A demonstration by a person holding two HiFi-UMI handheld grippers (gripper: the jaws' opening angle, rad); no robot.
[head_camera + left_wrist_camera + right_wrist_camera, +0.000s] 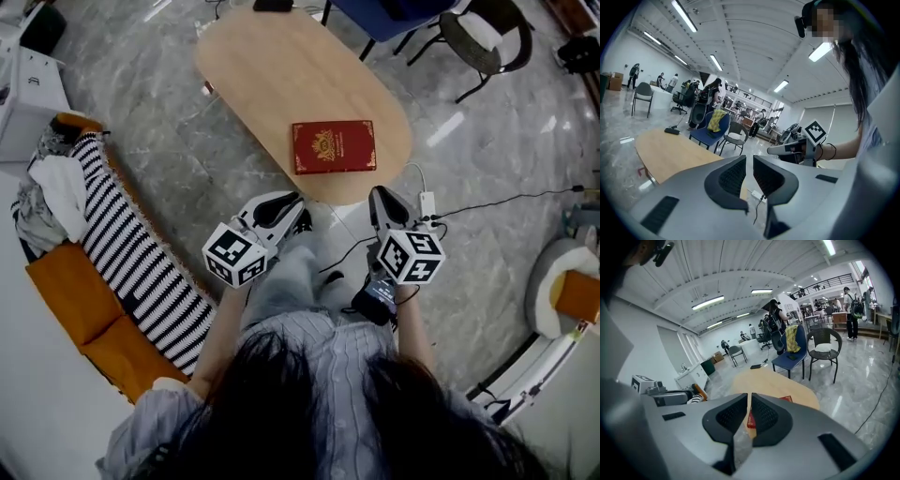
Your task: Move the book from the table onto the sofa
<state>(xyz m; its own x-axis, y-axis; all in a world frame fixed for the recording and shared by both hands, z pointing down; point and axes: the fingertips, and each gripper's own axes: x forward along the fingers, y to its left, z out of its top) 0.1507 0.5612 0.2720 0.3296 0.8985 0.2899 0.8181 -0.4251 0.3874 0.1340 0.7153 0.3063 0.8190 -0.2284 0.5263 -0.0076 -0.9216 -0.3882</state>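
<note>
Lying flat on the oval tabletop [281, 75], near its 5 o'clock edge, the red book [334, 147] is closed, cover up. Left gripper [292, 208] and right gripper [380, 195] are held side by side short of that edge, at the book's 7 and 5 o'clock, touching nothing. Both pairs of jaws are pressed together with nothing between them. The orange sofa [70, 291] curves at 8 o'clock of the head view, carrying what appears to be a striped blanket [141, 262].
</note>
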